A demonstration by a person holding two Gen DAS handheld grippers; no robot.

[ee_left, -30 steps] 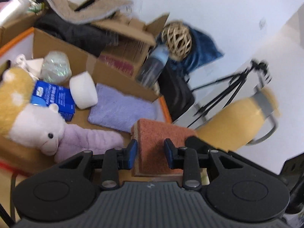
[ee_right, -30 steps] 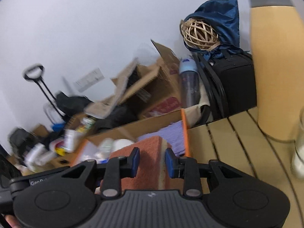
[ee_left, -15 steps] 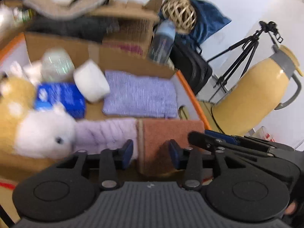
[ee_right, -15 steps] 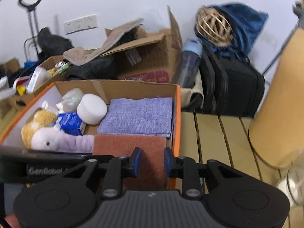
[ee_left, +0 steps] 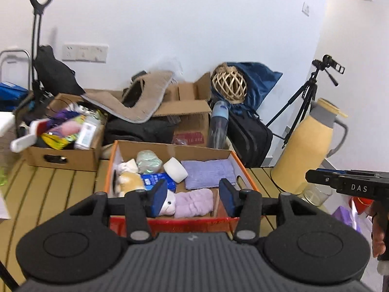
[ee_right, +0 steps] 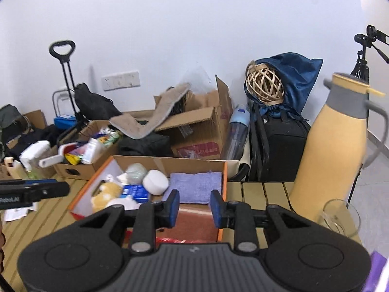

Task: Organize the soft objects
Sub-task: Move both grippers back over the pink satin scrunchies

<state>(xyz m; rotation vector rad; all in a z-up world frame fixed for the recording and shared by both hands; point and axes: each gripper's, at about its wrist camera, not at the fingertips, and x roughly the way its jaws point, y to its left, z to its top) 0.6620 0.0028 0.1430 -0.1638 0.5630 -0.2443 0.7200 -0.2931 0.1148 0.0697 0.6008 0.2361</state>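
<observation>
both grippers pulled back from rust cloth [ee_right: 194, 221] in orange box [ee_left: 245, 174], left gripper [ee_left: 193, 198] jaws released, right gripper [ee_right: 194, 206] jaws released

A plain white wall [ee_left: 194, 24] closes the room behind, with a white socket plate [ee_left: 85, 53] set into it. Against it stand heaped cardboard boxes [ee_right: 201, 131], a black bag [ee_right: 284, 153], a blue cloth [ee_right: 296, 70] around a woven rattan ball [ee_right: 265, 85], and a trolley handle [ee_right: 62, 48]. A tripod [ee_left: 306, 97] stands at the right. The slatted wooden surface [ee_left: 48, 182] carries a tan jug [ee_right: 338, 146]
</observation>
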